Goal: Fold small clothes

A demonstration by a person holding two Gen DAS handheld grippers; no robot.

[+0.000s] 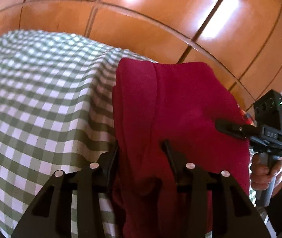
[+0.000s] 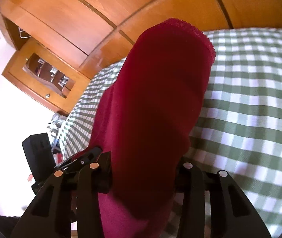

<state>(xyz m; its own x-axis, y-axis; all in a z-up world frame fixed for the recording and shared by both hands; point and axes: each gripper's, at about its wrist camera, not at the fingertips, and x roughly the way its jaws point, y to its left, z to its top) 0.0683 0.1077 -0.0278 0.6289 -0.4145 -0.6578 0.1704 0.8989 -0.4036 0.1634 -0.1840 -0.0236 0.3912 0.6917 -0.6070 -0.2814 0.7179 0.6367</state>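
Wooden cabinets [image 1: 141, 25] back a green-checked bed [image 1: 32, 99]. Both tools, left tool [image 1: 141, 148] and right tool [image 2: 143, 168], grasp the red garment [image 1: 180, 103], lifting it above the bed, probably to let it hang straight before a fold.

Garment [image 1: 180, 107] [image 2: 156, 103]: deep crimson red, plain, with a lace-like scalloped edge of the same red. Cloth [image 1: 42, 103] [image 2: 250, 103] beneath: green-and-white gingham check. Cabinets [image 1: 141, 19] [image 2: 101, 15]: glossy orange-brown wood, marked by dark seams. Both grippers [image 1: 141, 148] [image 2: 141, 170]: black, dotted with silver rivets. Wall [image 2: 0, 79]: white.
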